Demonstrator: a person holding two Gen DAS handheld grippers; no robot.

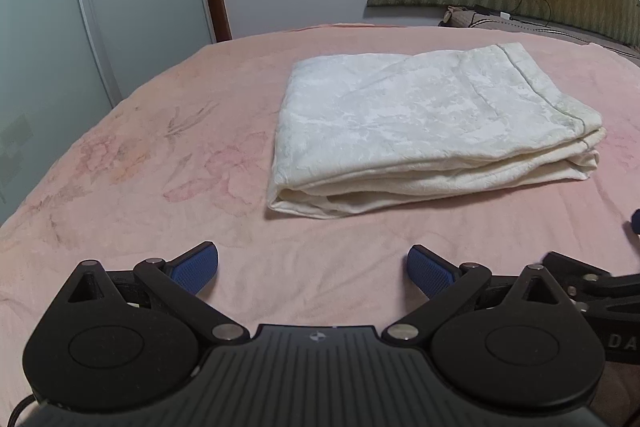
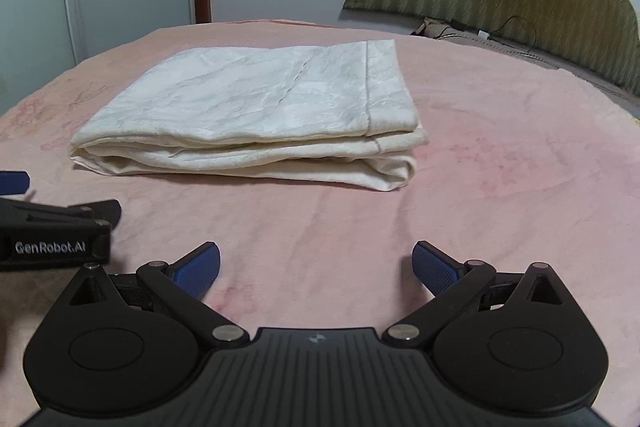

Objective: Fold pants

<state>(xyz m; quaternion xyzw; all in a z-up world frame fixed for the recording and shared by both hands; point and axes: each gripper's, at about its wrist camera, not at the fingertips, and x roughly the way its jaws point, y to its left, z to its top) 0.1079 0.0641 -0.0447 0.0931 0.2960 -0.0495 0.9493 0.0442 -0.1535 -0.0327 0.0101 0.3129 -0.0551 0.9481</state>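
Since the cream-white, faintly patterned cloth pants (image 1: 432, 123) already lie as a compact rectangular stack of several layers in the middle of the pink, flower-printed bed cover (image 1: 152, 155), the folding looks finished or nearly so. The hemmed edge sits on top at the right end and the rounded fold at the left.

Both tools hang near the front edge of the bed, well apart from the stack. The left gripper (image 1: 313, 269), black with blue ribbed pads, has its jaws spread wide with nothing between them. The right gripper (image 2: 316, 267), of the same make, is likewise spread wide and empty.

As I judge it, any next move would be small: pressing the top layer flat, or squaring the right end, where the lower layers stick out a little past the hemmed edge. That calls for a reach forward across the bare cover.

In the right wrist view, the side of the left tool reads "GenRobot.AI". In the left wrist view only the letters "DA" show at the far right edge.
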